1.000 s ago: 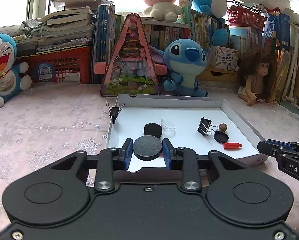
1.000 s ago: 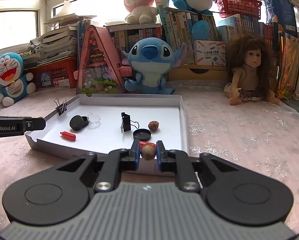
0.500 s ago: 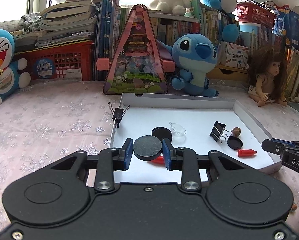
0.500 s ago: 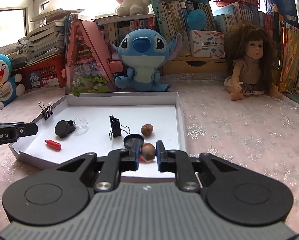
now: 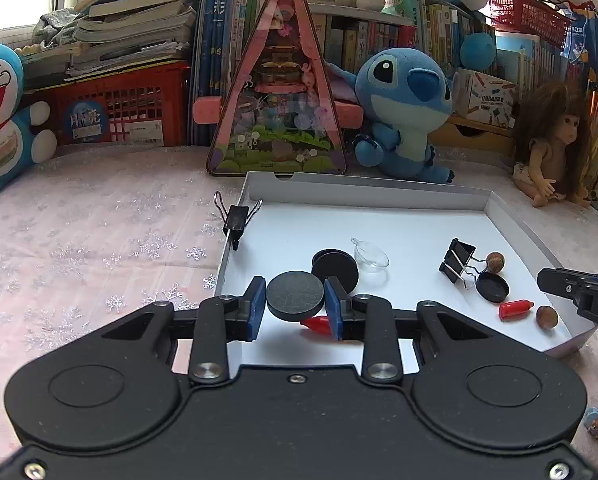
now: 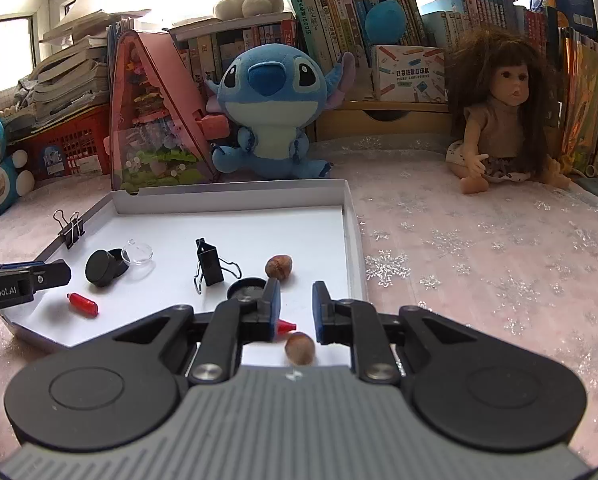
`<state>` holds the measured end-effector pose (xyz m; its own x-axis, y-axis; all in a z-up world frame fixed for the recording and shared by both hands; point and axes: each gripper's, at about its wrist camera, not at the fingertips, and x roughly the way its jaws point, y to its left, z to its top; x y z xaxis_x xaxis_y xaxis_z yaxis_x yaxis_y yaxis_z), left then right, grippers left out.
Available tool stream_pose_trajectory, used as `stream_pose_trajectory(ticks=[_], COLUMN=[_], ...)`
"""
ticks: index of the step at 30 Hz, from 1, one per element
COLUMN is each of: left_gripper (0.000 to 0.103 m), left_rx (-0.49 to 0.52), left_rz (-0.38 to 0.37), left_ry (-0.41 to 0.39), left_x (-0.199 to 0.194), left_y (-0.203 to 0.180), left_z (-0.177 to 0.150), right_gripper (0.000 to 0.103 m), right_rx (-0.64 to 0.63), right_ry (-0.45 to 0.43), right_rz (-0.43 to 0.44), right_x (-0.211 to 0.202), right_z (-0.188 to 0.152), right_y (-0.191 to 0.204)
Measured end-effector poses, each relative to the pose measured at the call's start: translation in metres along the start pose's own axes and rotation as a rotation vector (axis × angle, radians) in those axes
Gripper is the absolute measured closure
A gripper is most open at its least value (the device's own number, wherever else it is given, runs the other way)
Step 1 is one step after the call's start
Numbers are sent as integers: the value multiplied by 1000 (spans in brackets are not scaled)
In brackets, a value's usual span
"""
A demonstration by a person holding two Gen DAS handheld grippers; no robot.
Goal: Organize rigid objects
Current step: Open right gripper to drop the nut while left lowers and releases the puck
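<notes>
Left gripper (image 5: pixel 295 304) pinches a flat round matte-black disc (image 5: pixel 295 295).

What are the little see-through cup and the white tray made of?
The little cup looks like clear plastic or glass; you can see the tray through it, and its rim shines. The white tray looks like matte cardboard, with thin folded walls and a thumb notch in the back edge.
</notes>
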<state>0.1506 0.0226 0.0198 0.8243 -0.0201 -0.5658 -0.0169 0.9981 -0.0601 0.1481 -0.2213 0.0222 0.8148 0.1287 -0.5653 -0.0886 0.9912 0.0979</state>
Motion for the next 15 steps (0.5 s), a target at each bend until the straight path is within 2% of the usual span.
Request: stream_pose_trajectory(ticks=[11,13,15], left_gripper=[72,64,62], left_rx=[4,5,4], left_rz=[7,11,10], left_ry=[22,22,20], left_x=[8,7,6], left_y=[-2,-2,-3], left_z=[-7,-7,-7], right_gripper=[77,70,62], right_rx=[55,53,54], right_ry=[13,12,10], right_rz=[29,29,32], right_x=[-3,-4,-5], right_z=[-4,-4,-4], right_y=[-12,-10,-9])
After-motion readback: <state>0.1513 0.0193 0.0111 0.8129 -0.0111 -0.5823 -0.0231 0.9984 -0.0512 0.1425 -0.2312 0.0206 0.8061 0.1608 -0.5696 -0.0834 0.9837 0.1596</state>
